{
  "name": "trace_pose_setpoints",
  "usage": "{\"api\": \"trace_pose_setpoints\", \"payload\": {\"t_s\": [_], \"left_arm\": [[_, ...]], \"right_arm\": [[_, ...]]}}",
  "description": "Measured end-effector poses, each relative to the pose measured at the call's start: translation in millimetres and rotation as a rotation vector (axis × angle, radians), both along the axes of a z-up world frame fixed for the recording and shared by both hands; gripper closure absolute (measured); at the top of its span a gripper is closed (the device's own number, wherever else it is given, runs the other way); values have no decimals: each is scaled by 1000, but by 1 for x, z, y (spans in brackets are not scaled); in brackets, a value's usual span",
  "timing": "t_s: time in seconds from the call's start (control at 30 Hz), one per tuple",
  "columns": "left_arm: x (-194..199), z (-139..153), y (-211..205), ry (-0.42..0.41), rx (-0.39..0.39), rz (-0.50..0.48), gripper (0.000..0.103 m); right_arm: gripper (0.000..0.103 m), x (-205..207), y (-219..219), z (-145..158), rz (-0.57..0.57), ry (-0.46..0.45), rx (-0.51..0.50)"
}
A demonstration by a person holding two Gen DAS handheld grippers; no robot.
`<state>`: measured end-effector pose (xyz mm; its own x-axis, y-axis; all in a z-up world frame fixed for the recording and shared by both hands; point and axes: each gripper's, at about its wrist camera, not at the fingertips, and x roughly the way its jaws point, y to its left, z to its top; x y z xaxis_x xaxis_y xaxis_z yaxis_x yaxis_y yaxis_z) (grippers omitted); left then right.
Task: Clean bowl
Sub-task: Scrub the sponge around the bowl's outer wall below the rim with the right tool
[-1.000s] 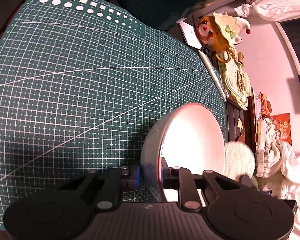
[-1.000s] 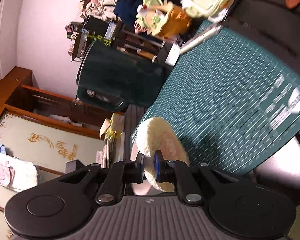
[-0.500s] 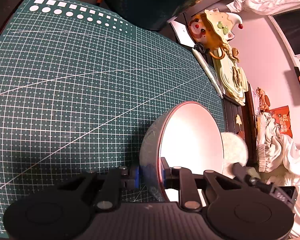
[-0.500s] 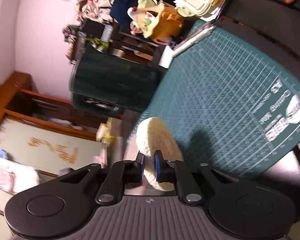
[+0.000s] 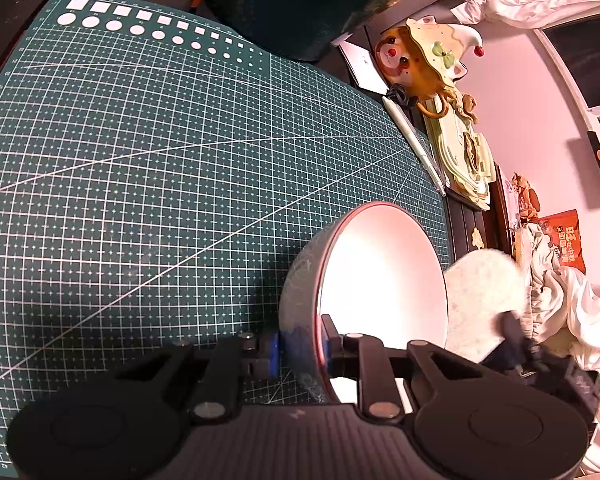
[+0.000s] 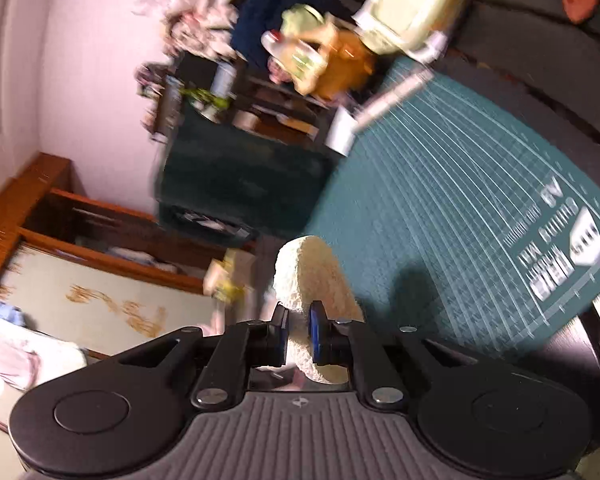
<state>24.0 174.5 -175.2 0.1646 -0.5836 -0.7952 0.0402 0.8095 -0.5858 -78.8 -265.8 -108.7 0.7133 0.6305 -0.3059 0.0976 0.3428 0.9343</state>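
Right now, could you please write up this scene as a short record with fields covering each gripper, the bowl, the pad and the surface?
left gripper: shut on the bowl's wall, one finger outside, one inside
bowl: tipped on its side, pale inside facing the pad
right gripper: shut on the round scrubbing pad
round scrubbing pad: cream, held on edge; beside the bowl's rim in the left wrist view, contact unclear
surface: green cutting mat with white grid
clutter: pen and clown figure past the mat's far edge

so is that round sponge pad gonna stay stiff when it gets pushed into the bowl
Probably not: the sponge pad dents where the right gripper pinches it, so likely soft and light. Its fuzzy face should drag, not slide, on the glossy bowl.
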Motion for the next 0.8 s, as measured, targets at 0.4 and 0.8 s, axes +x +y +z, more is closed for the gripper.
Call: {"api": "trace_pose_setpoints", "payload": {"t_s": [0.4, 0.8], "left_arm": [[-16, 19, -36, -2, -2, -3, 83], [-42, 49, -88, 0, -8, 3, 83]], "right_arm": [[93, -4, 3, -9, -28, 2, 27], [92, -5, 7, -3, -30, -10, 19]]}}
